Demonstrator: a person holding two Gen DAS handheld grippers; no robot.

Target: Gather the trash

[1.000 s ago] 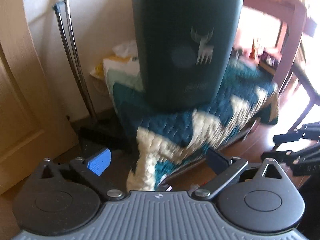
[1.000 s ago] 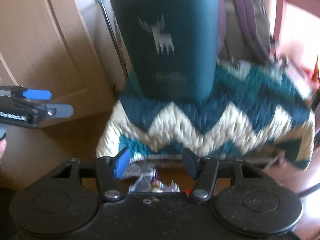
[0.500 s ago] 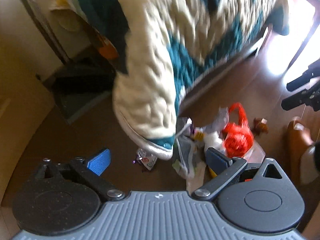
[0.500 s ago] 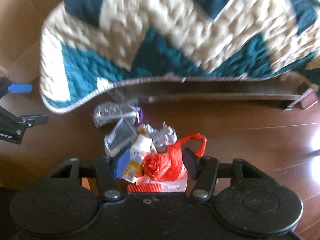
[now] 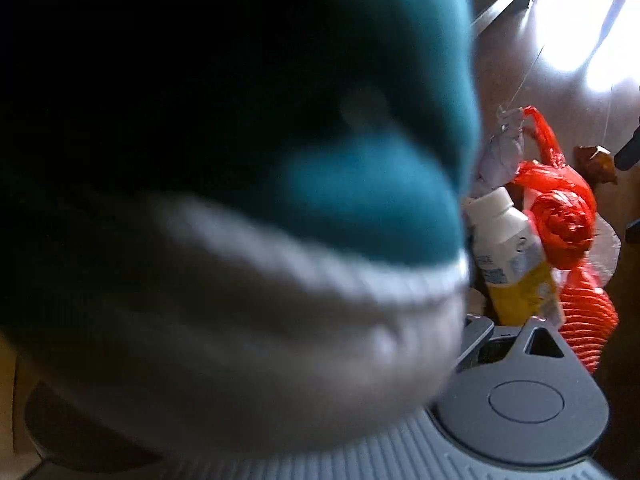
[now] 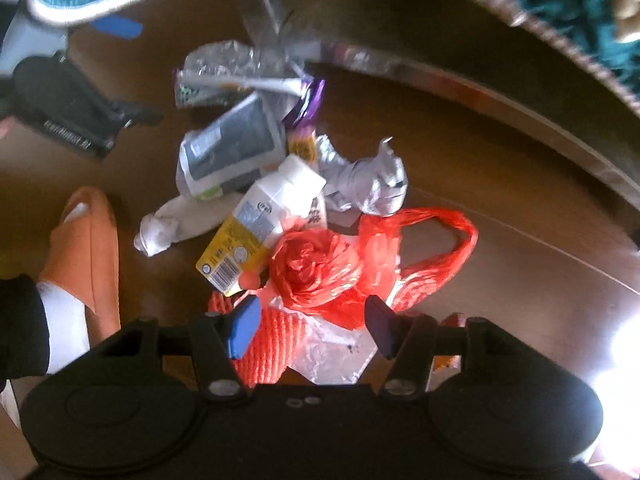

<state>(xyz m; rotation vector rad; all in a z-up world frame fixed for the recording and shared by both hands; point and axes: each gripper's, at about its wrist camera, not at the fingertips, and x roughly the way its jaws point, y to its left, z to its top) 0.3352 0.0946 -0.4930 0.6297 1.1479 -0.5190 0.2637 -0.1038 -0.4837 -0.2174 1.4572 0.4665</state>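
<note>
Two grippers over floor trash pile [image 6: 288, 200] | right gripper [image 6: 308, 328] spread, empty, above red plastic bag [image 6: 320, 272] | left gripper's spread unreadable, quilt [image 5: 240, 160] blocked lens | step: approach; next: pinch bag

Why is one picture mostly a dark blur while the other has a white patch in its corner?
Left wrist view: the teal and cream blanket hangs right against the lens, out of focus and shadowed, hiding most of the floor. Right wrist view: sunlight glares off the wooden floor at lower right, the edges curve from the fisheye lens, and the trash pile is slightly smeared.
</note>
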